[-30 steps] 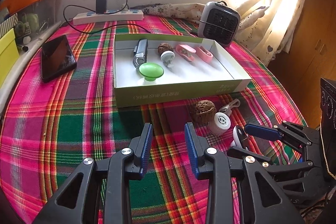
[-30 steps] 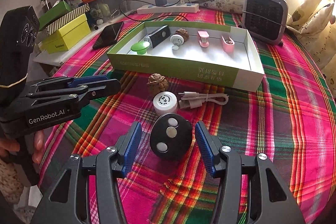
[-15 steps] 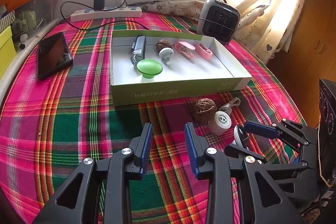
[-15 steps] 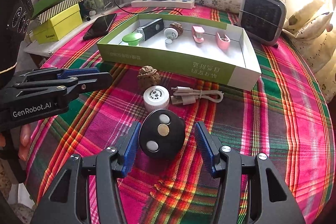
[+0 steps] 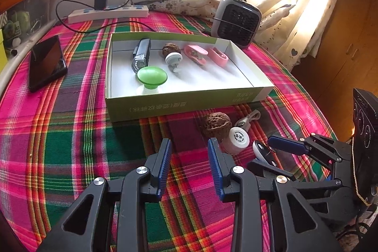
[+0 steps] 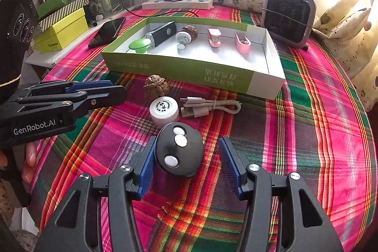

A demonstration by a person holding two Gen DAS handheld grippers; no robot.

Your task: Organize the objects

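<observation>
Black oval remote (image 6: 178,152), three pale buttons

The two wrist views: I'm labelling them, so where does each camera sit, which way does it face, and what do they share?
Left wrist: on the left tongs, facing down across the plaid table to the tray; own blue pads, right tongs alongside.
Right wrist: on the right tongs, which straddle the black remote; left tongs and fingertips show.
Shared: tray, walnut, white cap, heater.
</observation>
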